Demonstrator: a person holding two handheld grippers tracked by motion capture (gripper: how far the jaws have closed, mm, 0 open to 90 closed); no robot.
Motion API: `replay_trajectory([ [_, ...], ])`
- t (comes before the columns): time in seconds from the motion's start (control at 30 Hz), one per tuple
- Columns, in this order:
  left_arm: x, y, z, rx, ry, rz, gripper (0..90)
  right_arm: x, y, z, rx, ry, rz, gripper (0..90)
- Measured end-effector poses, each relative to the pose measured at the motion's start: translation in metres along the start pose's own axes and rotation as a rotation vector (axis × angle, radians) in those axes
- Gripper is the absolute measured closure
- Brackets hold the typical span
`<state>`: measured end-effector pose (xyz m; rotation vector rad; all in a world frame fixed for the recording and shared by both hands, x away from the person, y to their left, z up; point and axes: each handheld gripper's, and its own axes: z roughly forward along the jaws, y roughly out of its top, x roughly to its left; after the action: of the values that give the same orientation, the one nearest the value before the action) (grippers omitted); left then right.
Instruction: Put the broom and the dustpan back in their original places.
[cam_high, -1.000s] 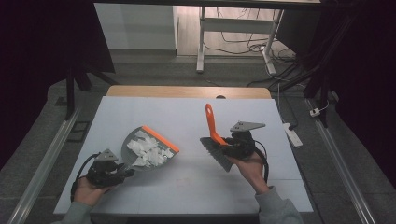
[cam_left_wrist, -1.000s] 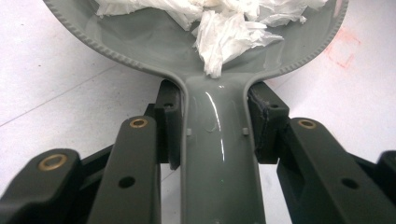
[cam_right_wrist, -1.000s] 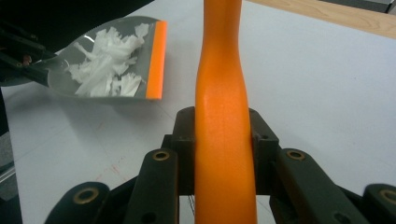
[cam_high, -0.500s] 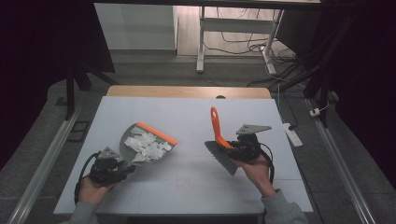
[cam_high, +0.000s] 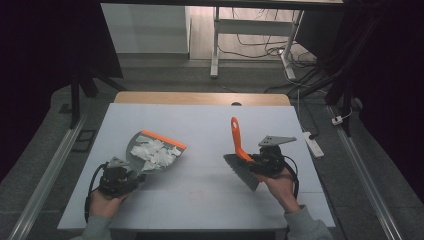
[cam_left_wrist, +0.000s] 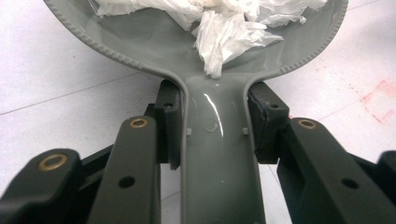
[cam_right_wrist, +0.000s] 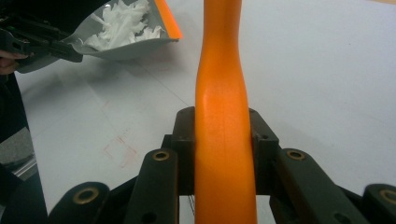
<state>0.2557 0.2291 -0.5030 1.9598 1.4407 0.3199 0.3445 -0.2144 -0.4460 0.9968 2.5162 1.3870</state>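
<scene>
A grey dustpan (cam_high: 137, 147) with an orange lip holds white paper scraps (cam_high: 156, 154) over the left half of the table. My left gripper (cam_high: 131, 175) is shut on its handle (cam_left_wrist: 217, 154); both pads (cam_left_wrist: 170, 121) press the handle's sides, and paper scraps (cam_left_wrist: 224, 32) lie just ahead. My right gripper (cam_high: 252, 160) is shut on the orange handle (cam_high: 235, 135) of a brush whose dark bristles (cam_high: 242, 172) point down and left. In the right gripper view the handle (cam_right_wrist: 222, 93) rises between the jaws, with the dustpan (cam_right_wrist: 126, 46) and left gripper (cam_right_wrist: 42, 42) farther off.
The white table top (cam_high: 210, 125) has a wooden far edge (cam_high: 200, 98). A faint red square mark (cam_high: 197, 192) lies near the front middle. A power strip (cam_high: 312, 142) lies on the floor at the right, and metal rails run along both sides.
The brush and the right hand have drifted a little to the right. The dustpan has shifted slightly left and farther away. Both grips are unchanged.
</scene>
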Motion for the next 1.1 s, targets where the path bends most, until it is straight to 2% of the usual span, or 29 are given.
replay_trajectory([
  [0.23,0.0,0.001,0.005,0.001,0.042,-0.036,61.6,-0.003,-0.005,0.0,0.014,-0.015,0.006,70.4],
  [0.57,0.003,0.003,0.013,-0.004,0.086,-0.088,61.6,-0.006,-0.012,0.0,0.036,-0.008,0.034,70.4],
  [1.1,0.009,0.003,0.027,-0.001,0.129,-0.176,61.6,-0.008,-0.022,-0.001,0.1,0.022,0.068,70.4],
])
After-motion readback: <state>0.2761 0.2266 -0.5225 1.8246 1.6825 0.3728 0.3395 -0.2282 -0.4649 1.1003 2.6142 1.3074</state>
